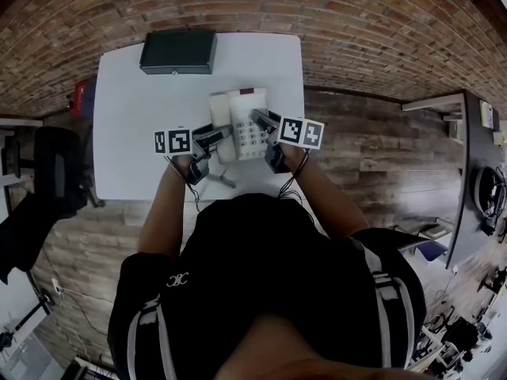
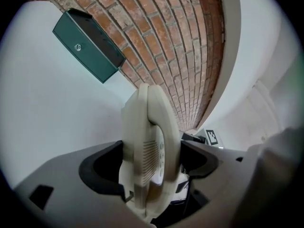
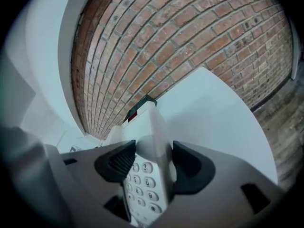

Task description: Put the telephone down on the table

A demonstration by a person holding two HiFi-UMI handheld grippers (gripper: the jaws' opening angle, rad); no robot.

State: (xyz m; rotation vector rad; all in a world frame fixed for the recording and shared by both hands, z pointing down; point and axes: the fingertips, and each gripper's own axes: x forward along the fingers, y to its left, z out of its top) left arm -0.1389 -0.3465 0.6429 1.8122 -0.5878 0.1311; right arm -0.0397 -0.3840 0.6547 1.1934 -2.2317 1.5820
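A cream desk telephone with a keypad and its handset on the left side is held between both grippers over the white table. My left gripper is shut on the handset edge of the telephone, with the speaker grille between the jaws. My right gripper is shut on the telephone's right edge, beside the number keys. From these views I cannot tell whether the telephone's base touches the table.
A dark green box lies at the table's far edge by the brick wall. A thin cord trails on the table near me. A black chair stands to the left and a dark desk to the right.
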